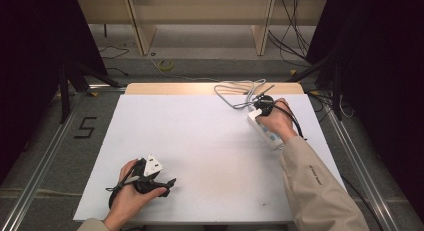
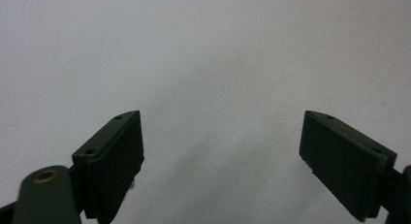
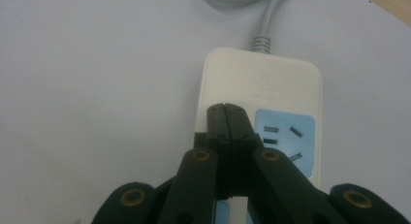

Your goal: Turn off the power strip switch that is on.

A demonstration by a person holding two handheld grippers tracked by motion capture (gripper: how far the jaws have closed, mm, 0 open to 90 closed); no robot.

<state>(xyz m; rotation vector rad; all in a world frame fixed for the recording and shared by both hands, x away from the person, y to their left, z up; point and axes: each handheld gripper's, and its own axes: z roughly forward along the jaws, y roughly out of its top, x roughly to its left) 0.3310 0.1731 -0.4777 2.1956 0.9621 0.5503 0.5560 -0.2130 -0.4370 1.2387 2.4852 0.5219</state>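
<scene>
A white power strip with pale blue sockets lies at the right side of the white table top, and its grey cable loops toward the far edge. My right gripper hovers over the strip's cable end. In the right gripper view the strip lies under my right gripper, whose jaws are pressed together with nothing between them, beside a blue socket. My left gripper rests near the front left of the table. Its jaws stand wide apart over bare white surface, so the left gripper is open.
A wooden strip runs along the table's far edge. A black figure 5 marks the floor to the left. Loose cables, one of them yellow, lie on the floor behind, near wooden frame legs. Metal rails flank the table.
</scene>
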